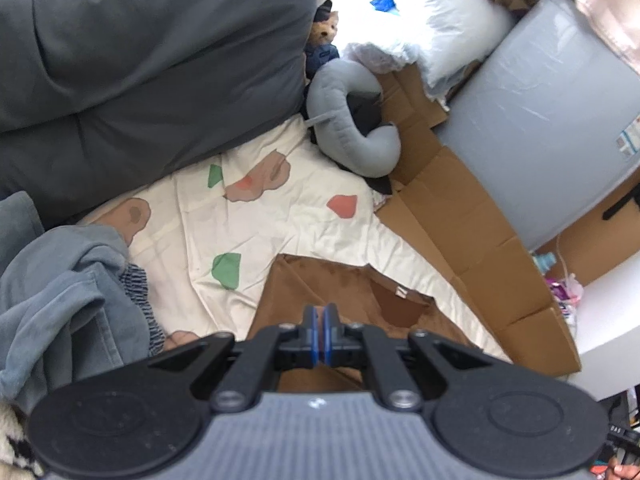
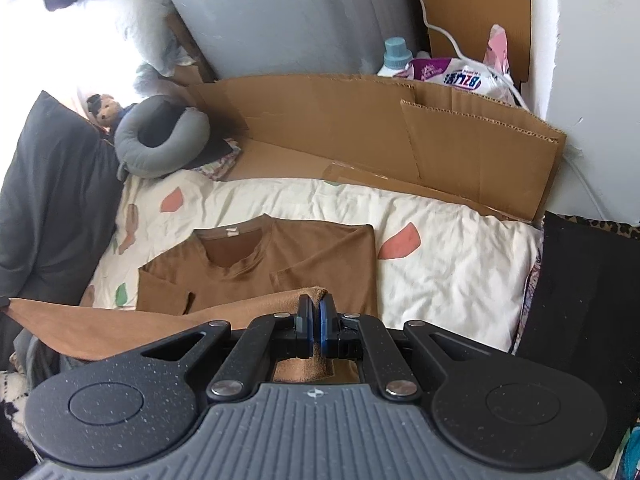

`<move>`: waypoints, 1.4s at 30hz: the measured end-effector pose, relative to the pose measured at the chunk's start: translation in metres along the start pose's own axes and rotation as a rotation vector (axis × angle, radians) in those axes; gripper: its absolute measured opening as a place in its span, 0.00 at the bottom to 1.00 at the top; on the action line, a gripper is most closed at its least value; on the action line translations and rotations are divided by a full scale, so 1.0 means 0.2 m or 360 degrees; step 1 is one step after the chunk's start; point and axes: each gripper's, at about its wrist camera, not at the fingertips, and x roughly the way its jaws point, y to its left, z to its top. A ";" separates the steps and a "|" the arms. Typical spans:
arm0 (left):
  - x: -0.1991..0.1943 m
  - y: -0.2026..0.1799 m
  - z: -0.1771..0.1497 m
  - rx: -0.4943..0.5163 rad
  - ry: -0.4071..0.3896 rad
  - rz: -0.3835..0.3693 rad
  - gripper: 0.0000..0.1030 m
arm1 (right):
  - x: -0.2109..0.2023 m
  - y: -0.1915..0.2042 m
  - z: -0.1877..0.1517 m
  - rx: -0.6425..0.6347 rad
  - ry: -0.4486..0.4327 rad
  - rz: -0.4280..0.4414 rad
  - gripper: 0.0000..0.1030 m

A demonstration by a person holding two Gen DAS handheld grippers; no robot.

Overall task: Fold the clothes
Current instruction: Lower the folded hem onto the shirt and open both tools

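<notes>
A brown T-shirt (image 2: 280, 264) lies flat on a cream duvet (image 2: 440, 272) with coloured patches, its collar and label facing away from me. My right gripper (image 2: 316, 306) is shut on the shirt's near hem, and a raised fold of fabric runs from it to the left edge of the right wrist view. In the left wrist view the same brown T-shirt (image 1: 328, 280) lies under my left gripper (image 1: 320, 314). That gripper's blue pads are pressed together, with brown cloth showing right beneath them. The left sleeve is folded over the chest.
A grey neck pillow (image 2: 160, 148) and flattened cardboard (image 2: 340, 120) border the far side of the duvet. A dark grey pillow (image 1: 140, 60) lies to the left, with a heap of blue-grey clothes (image 1: 60, 288) near it. A black cushion (image 2: 580, 288) sits to the right, and a detergent bottle (image 2: 396, 56) stands behind the cardboard.
</notes>
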 end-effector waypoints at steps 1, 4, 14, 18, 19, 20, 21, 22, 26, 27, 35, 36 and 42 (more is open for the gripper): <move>0.04 0.01 0.01 0.0000 0.0008 0.0009 0.03 | 0.04 0.00 0.00 0.0000 0.0006 -0.0007 0.01; 0.15 0.02 0.01 -0.0004 0.0037 0.0033 0.03 | 0.14 -0.01 0.02 0.0001 0.0024 -0.0030 0.01; 0.52 0.12 0.01 0.0002 0.0129 0.0111 0.03 | 0.50 -0.05 0.07 0.0004 0.0086 -0.0103 0.01; 0.65 0.14 -0.01 0.0004 0.0167 0.0129 0.03 | 0.65 -0.07 0.07 0.0043 0.0115 -0.0150 0.01; 0.68 0.15 -0.01 0.0005 0.0175 0.0135 0.03 | 0.68 -0.08 0.07 0.0050 0.0120 -0.0159 0.01; 0.71 0.15 -0.01 0.0002 0.0182 0.0142 0.03 | 0.71 -0.08 0.07 0.0057 0.0124 -0.0166 0.01; 0.74 0.16 0.00 -0.0003 0.0187 0.0147 0.03 | 0.74 -0.08 0.07 0.0063 0.0128 -0.0174 0.01; 0.77 0.17 0.00 -0.0011 0.0191 0.0152 0.03 | 0.77 -0.09 0.08 0.0068 0.0133 -0.0183 0.01; 0.89 0.17 0.02 -0.0026 0.0201 0.0165 0.03 | 0.88 -0.09 0.11 0.0082 0.0147 -0.0215 0.01; 0.92 0.17 0.03 -0.0022 0.0203 0.0170 0.03 | 0.90 -0.10 0.12 0.0080 0.0150 -0.0221 0.01; 1.12 0.16 0.09 -0.0037 0.0176 0.0217 0.04 | 1.11 -0.16 0.18 0.0147 0.0150 -0.0284 0.03; 1.14 0.16 0.10 -0.0056 0.0179 0.0211 0.04 | 1.12 -0.17 0.18 0.0172 0.0143 -0.0307 0.06; 1.09 0.11 0.11 -0.0040 0.0181 0.0108 0.18 | 1.05 -0.24 0.17 0.0281 0.0093 -0.0319 0.21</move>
